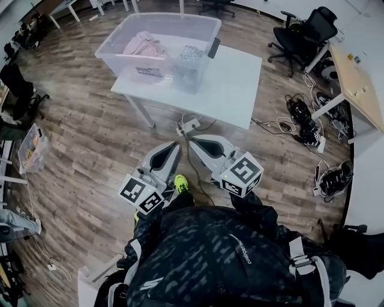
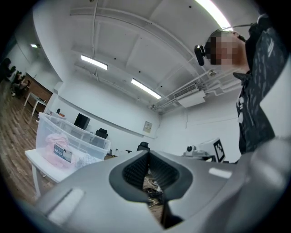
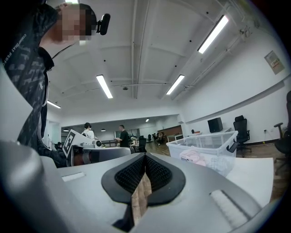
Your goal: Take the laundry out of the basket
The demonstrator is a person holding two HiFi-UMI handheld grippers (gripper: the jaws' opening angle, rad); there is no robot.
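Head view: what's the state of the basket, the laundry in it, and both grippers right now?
basket: upright on the white table, top open, not emptied.
pink laundry: bunched inside the basket, untouched.
pale laundry: inside the basket beside the pink piece, untouched.
left gripper: shut, empty, short of the table.
right gripper: shut, empty, short of the table.

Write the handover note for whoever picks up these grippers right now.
Left hand-held gripper: jaws together, empty.
Right hand-held gripper: jaws together, empty.
The clear plastic basket sits on the white rectangular table, ahead of both grippers and untouched. A pink garment and a pale crumpled cloth lie inside.
Done: nothing is out yet.
Left: reach the basket and lift out both pieces.
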